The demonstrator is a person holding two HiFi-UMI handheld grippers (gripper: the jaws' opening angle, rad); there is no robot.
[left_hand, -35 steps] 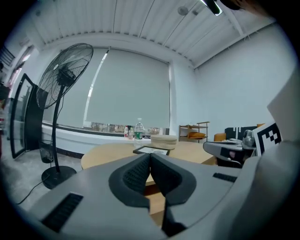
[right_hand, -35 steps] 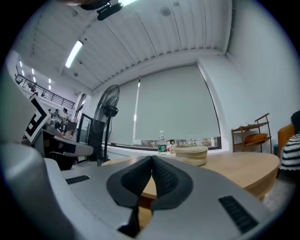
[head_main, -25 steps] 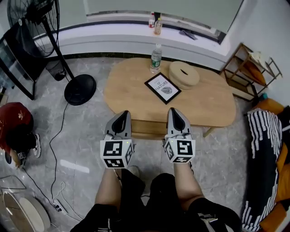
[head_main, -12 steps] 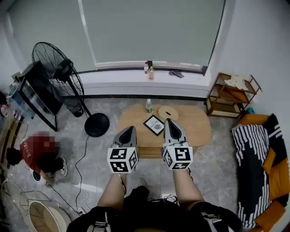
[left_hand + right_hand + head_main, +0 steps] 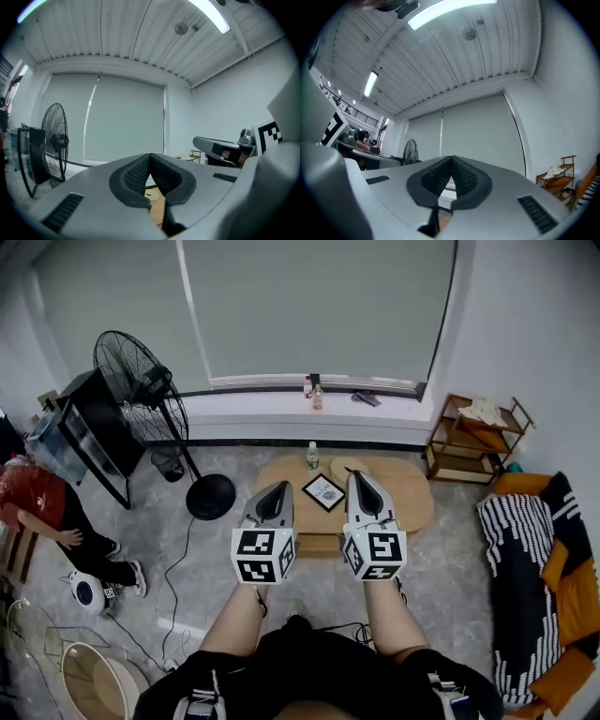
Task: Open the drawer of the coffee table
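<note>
Framed card (image 5: 323,492) on coffee table (image 5: 405,500), print seemingly illegible

Black standing fan (image 5: 132,369), wooden shelf rack (image 5: 473,439), striped blanket (image 5: 514,577), framed picture (image 5: 323,492), water bottle (image 5: 312,457)

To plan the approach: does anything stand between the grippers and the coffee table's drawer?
Nothing visible does. The left gripper and right gripper, both shut and empty, hang in open air, apart from the drawer.

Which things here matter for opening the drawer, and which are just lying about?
Job: coffee table, its drawer front, left claw and right claw, both shut and empty.
Lying about: water bottle, framed picture, floor fan, wooden shelf.
</note>
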